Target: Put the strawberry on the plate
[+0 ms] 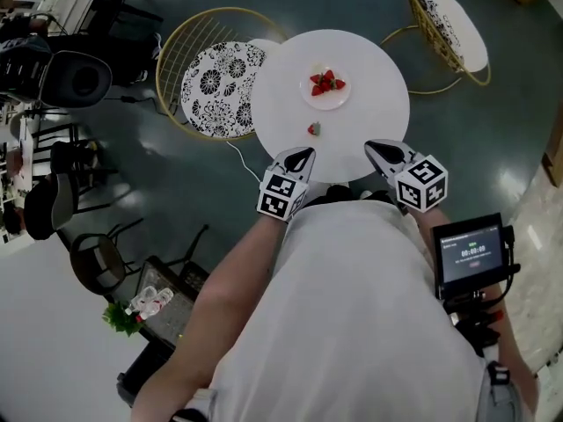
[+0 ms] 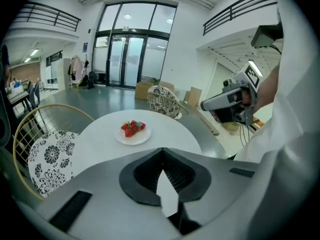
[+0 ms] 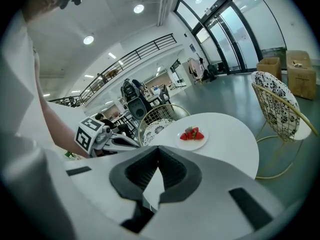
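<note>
Inspection found a round white bench (image 1: 369, 86) carrying a small white round plate (image 1: 325, 103) near its middle. A cluster of red strawberries (image 1: 326, 83) lay on the plate. One single red strawberry with a green top (image 1: 314, 129) lay off the plate, on the bare bench surface between the plate and the near edge.

The left gripper (image 1: 299, 158) hung over the near edge of the bench, pointing towards the loose strawberry but apart from it. Its jaws were closed together with nothing between them, as its own view confirmed (image 2: 162, 151).

The right gripper (image 1: 380, 150) was held at the near edge as well, to the right of the left one. Its jaws were likewise pressed together and empty (image 3: 159, 151).

A gold wire chair with a black-and-white patterned cushion (image 1: 211, 82) stood against the left side of the bench. A second chair of the same kind (image 1: 449, 20) stood beyond its right side. The floor was dark grey-green and glossy.
</note>
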A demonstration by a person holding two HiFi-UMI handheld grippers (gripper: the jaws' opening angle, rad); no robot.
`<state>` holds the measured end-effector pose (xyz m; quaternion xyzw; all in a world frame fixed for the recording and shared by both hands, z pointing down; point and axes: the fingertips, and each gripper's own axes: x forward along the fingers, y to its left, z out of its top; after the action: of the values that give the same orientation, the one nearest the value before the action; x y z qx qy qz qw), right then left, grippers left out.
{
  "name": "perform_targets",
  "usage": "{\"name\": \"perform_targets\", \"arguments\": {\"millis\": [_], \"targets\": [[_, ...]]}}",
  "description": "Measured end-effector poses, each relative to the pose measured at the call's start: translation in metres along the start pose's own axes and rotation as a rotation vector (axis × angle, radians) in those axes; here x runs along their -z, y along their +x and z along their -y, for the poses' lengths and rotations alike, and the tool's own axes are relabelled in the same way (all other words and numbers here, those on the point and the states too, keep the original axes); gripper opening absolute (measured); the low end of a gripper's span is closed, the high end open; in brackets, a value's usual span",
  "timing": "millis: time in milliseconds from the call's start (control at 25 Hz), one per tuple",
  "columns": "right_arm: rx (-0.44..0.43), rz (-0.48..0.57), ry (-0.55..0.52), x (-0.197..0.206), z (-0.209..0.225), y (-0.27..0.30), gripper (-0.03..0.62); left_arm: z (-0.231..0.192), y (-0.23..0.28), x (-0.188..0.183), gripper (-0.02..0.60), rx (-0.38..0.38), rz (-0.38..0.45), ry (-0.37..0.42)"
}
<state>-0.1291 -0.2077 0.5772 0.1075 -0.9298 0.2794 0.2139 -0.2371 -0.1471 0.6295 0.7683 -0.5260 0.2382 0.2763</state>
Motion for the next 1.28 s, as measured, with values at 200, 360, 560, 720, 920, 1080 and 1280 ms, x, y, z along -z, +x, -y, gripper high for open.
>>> {"name": "perform_targets", "arguments": {"millis": [200,360,560,720,920,1080,1280], "targets": [[0.018,-0.013,0.018,0.001,-0.004,0.009,0.006,-0.011,0.005,0.007,0.006,0.013,-0.044,0.066],[0.039,-0.014,0.049,0.001,-0.001,0.008,0.006,-0.012,0.011,0.005,0.006,0.036,-0.085,0.091],[0.058,-0.005,0.083,0.001,0.003,0.005,0.006,-0.020,0.025,0.011,0.006,0.037,-0.157,0.157],[0.069,-0.014,0.097,0.007,0.004,0.002,0.006,-0.026,0.037,0.015,0.006,0.046,-0.201,0.210],[0.088,-0.014,0.116,0.013,0.010,-0.004,0.006,-0.028,0.051,0.021,0.008,0.076,-0.241,0.237],[0.104,0.001,0.142,0.015,0.016,-0.008,0.006,-0.033,0.061,0.025,0.009,0.080,-0.268,0.247],[0.126,0.013,0.168,0.022,0.020,-0.012,0.006,-0.040,0.070,0.029,0.057,0.090,-0.302,0.300]]}}
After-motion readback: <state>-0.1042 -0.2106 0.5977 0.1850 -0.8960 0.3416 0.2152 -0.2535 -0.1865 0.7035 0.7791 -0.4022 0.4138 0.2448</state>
